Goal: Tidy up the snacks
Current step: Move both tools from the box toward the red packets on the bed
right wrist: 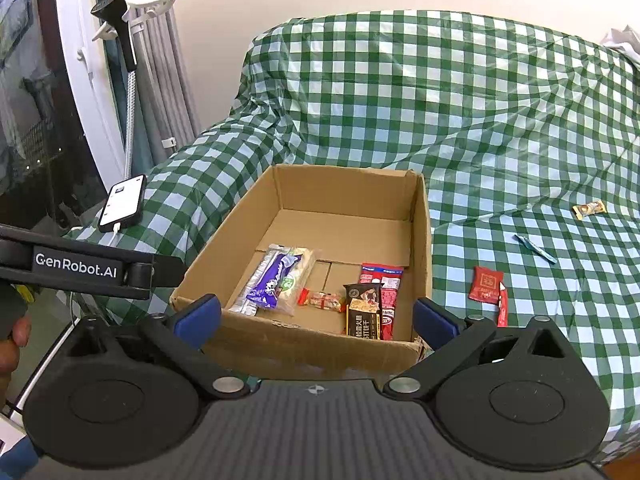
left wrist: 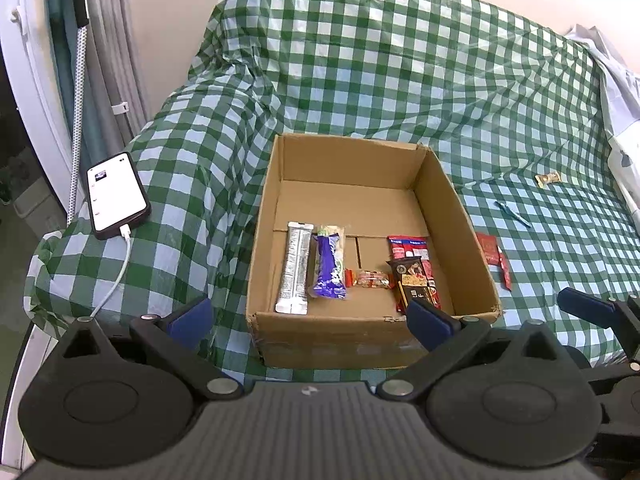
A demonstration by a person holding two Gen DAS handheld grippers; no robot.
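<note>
The only writing I can read clearly is "GenRobot.AI", in white on the black arm of my left gripper (right wrist: 96, 270), seen from the right wrist view to the left of the cardboard box (left wrist: 452, 216); the snack wrappers carry print too small for me to make out.

The open box sits on a green-and-white checked cloth (left wrist: 400, 60); inside it, near the front wall, lie five snacks in a row: a silver bar (left wrist: 295, 267) at the left, a purple packet (left wrist: 329, 267) touching its right side, a small orange-red candy (left wrist: 370, 279) in the middle, then a dark brown packet (left wrist: 416, 282) lying partly over a red packet (left wrist: 410, 248) by the right wall.

Outside the box, to its right on the cloth, are a red sachet (right wrist: 486, 284), a thin red stick (right wrist: 502, 306) just beside it, a blue strip (right wrist: 535, 249) farther back, and a gold candy (right wrist: 589, 209) beyond that.

To the left of the box a phone (left wrist: 116, 195) lies with its screen lit and a white cable (left wrist: 114, 280) plugged in.

My left gripper (left wrist: 308, 316) is spread wide and grasps nothing; my right gripper (right wrist: 316, 314) is likewise spread and empty; both hover at the front wall of the box.
</note>
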